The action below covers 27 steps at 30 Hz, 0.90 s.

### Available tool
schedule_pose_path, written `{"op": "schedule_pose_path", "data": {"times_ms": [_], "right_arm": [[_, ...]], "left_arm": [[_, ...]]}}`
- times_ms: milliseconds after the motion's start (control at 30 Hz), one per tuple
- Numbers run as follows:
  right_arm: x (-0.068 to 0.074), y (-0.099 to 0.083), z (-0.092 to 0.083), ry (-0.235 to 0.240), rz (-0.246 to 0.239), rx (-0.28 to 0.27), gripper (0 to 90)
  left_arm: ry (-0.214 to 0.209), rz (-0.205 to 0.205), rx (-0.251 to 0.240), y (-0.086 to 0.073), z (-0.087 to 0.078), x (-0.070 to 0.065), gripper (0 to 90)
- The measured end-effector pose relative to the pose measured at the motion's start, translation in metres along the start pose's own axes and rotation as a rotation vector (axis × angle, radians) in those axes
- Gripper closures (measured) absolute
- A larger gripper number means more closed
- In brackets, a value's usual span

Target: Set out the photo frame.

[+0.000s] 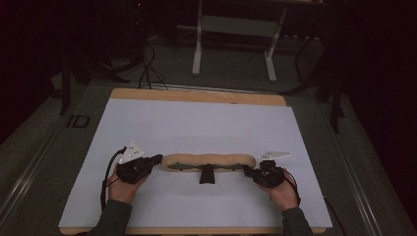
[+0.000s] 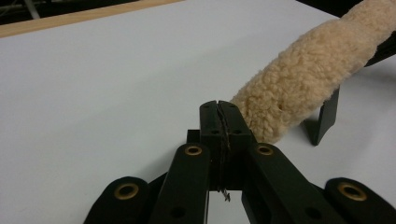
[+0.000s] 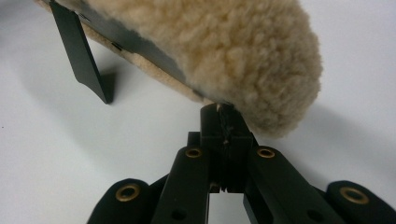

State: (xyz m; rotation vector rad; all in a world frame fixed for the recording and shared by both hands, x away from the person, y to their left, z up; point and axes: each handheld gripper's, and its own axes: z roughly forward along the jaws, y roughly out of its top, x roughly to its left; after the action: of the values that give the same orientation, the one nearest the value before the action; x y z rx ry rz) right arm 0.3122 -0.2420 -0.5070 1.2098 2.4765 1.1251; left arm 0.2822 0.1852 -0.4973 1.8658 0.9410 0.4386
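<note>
A long tan fleece pad [image 1: 209, 160] lies crosswise on the white sheet [image 1: 196, 118], stretched between my two grippers. A black tab [image 1: 207, 175] hangs from its middle. My left gripper [image 1: 158, 159] is shut at the pad's left end. In the left gripper view its jaws [image 2: 218, 105] are pressed together on a thin edge beside the fleece [image 2: 303, 70]. My right gripper [image 1: 247, 170] is shut at the pad's right end. In the right gripper view it [image 3: 219, 109] pinches the underside edge of the fleece [image 3: 224, 42], where a black strip and the tab [image 3: 79, 56] run.
The white sheet covers a wooden table [image 1: 196, 95] whose far edge shows beyond it. A white metal stand [image 1: 236, 29] and cables sit on the dark floor behind. The sheet spreads wide ahead of the pad.
</note>
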Motion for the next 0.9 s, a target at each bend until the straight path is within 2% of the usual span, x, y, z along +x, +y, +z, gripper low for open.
{"op": "schedule_pose_path", "data": {"times_ms": [167, 467, 900], "right_arm": [[0.0005, 0.0000, 0.0005, -0.002, 0.002, 0.001, 89.3], [0.0005, 0.0011, 0.0021, -0.012, 0.014, -0.005, 89.2], [0.0029, 0.0089, 0.0069, -0.020, 0.038, -0.040, 89.3]], "left_arm": [[-0.001, 0.014, 0.005, -0.0006, -0.0007, -0.0022, 90.0], [-0.005, 0.014, 0.003, -0.0037, -0.0030, -0.0058, 90.0], [-0.001, 0.025, 0.006, -0.0046, -0.0043, -0.0099, 90.0]]}}
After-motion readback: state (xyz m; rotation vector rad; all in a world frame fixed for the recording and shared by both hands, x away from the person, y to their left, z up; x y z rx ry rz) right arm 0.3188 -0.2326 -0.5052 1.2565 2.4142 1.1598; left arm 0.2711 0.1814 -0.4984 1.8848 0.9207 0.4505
